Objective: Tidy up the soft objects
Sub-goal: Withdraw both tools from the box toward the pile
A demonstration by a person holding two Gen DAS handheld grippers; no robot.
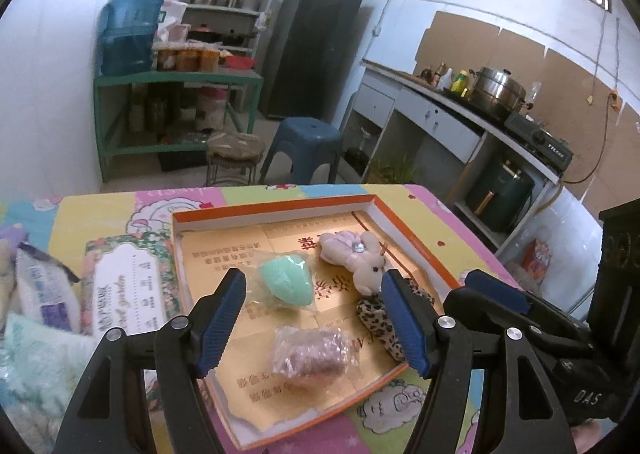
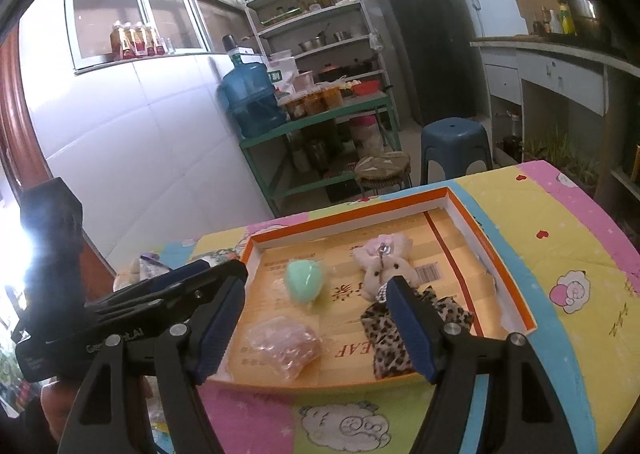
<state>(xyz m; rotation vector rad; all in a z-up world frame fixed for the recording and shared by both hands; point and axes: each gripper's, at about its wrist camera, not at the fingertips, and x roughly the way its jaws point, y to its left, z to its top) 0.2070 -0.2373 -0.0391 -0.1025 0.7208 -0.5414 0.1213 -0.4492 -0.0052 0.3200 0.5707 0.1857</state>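
A shallow orange-rimmed box (image 1: pixel 276 211) (image 2: pixel 348 211) lies on the cartoon-print tablecloth. In it rest a mint green sponge in clear wrap (image 1: pixel 286 282) (image 2: pixel 305 282), a plush bunny in a leopard dress (image 1: pixel 366 266) (image 2: pixel 386 268) and a pinkish item in a crinkly clear bag (image 1: pixel 308 352) (image 2: pixel 286 344). My left gripper (image 1: pixel 314 318) hovers open above the box's near part with nothing between its fingers. My right gripper (image 2: pixel 316 324) hangs open over the same spot, empty as well. Each gripper shows at the edge of the other's view.
Soft packs, among them a floral tissue pack (image 1: pixel 128 290) and a blue-white packet (image 1: pixel 44 290), lie left of the box. Beyond the table stand a blue stool (image 1: pixel 306 147), a small round stool (image 1: pixel 236 153), a green shelf (image 1: pixel 176 81) and a counter (image 1: pixel 460 109).
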